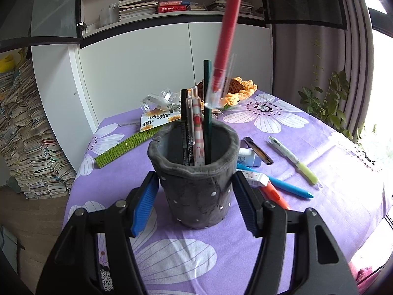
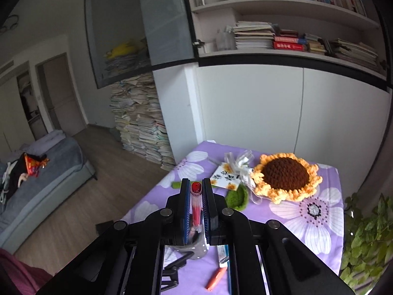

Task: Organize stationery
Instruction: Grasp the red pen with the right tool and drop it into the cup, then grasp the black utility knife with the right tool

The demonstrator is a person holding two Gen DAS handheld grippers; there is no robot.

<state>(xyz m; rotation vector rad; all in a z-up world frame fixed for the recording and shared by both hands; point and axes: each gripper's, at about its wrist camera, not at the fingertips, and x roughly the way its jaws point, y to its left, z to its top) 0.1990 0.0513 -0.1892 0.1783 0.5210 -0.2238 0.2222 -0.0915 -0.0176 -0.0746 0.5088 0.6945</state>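
Grey and soft-walled, the pen cup (image 1: 194,172) stands on the purple flowered tablecloth (image 1: 319,132), squeezed between the blue pads of the left gripper (image 1: 194,199). Above its rim to the right, the right gripper (image 2: 196,206) pinches a red pen (image 2: 196,205), tip hanging down over the pens already inside.

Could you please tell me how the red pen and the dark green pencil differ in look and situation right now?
The red pen hangs tilted in the air above the grey pen holder, clamped in the right gripper; the dark green pencil stands nearly upright inside the holder. The red pen has a clear lower section; the green pencil is opaque throughout. The pen looks thicker than the pencil. Both are long, slim writing tools.
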